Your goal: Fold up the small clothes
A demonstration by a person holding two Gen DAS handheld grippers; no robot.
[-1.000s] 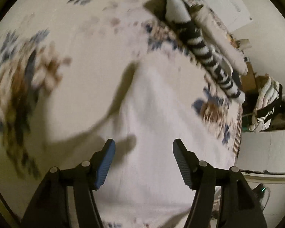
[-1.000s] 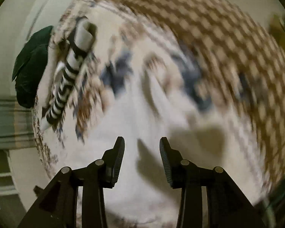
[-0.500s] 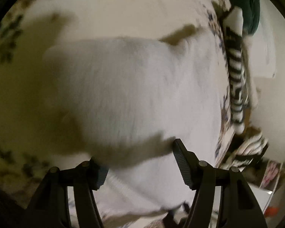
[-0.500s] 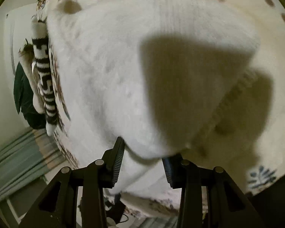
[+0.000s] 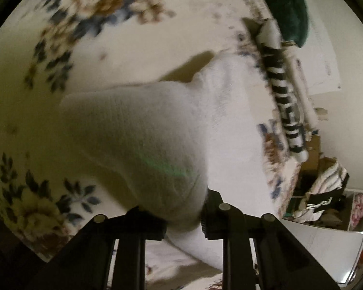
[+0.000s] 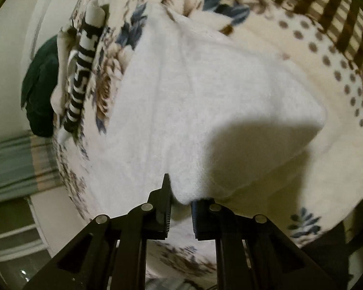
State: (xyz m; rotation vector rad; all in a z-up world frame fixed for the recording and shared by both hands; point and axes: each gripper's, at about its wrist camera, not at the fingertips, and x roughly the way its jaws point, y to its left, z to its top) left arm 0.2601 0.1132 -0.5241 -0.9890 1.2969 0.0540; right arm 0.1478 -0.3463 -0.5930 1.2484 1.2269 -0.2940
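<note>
Floral bedspread (image 5: 89, 55) under a white garment (image 5: 157, 130), pinched at its near edge by both tongs.

Across the flowered cover the white knit piece lies spread, its near edge lifted off the cover. Left gripper (image 5: 184, 220) has just been closing and now nips a bunched fold of it; right gripper (image 6: 180, 213) has likewise just been closing and bites a small tuck of the same cloth (image 6: 205, 111). Beyond, at the bed's edge, lies a black-and-white striped sock (image 5: 282, 96) beside a pale rolled piece (image 5: 300, 89), with dark green fabric (image 5: 288, 4) near them.
</note>
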